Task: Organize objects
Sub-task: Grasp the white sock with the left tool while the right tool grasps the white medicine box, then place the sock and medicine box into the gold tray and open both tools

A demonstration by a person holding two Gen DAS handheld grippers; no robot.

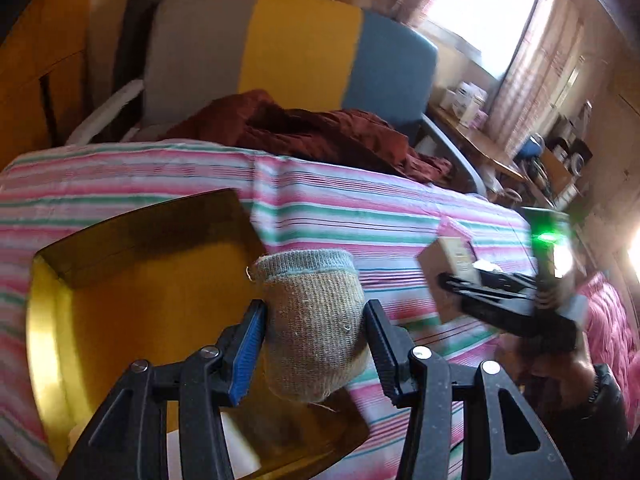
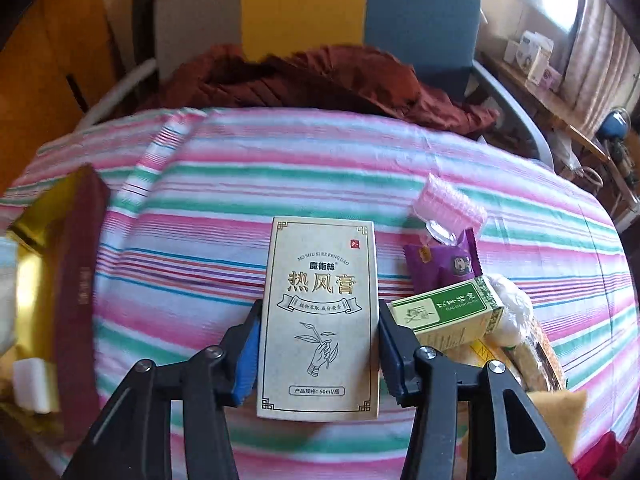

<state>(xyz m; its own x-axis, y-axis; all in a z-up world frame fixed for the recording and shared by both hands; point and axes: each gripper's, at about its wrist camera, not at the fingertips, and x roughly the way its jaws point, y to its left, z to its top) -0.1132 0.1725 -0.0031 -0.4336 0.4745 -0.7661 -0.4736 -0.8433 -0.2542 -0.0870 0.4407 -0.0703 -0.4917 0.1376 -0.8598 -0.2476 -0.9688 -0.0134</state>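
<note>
Left wrist view: left tool [image 1: 316, 332] pinches a rolled grey sock [image 1: 314, 320] over the gold-lined box [image 1: 120, 300] on the striped bed [image 1: 360, 208]; drop-in looks imminent, not done.

Right wrist view: right tool [image 2: 318, 348] clamps a beige carton [image 2: 320, 320] above the bed. Green carton [image 2: 448, 316], purple packet [image 2: 436, 264], pink item [image 2: 452, 204] (possibly a brush) remain unsorted; the box [image 2: 76, 280] seems mostly unfilled.

Left claw [image 1: 314, 330] black, silver screws, one blue pad; right claw [image 2: 318, 354] alike; green light on its body; dark sleeve.
</note>
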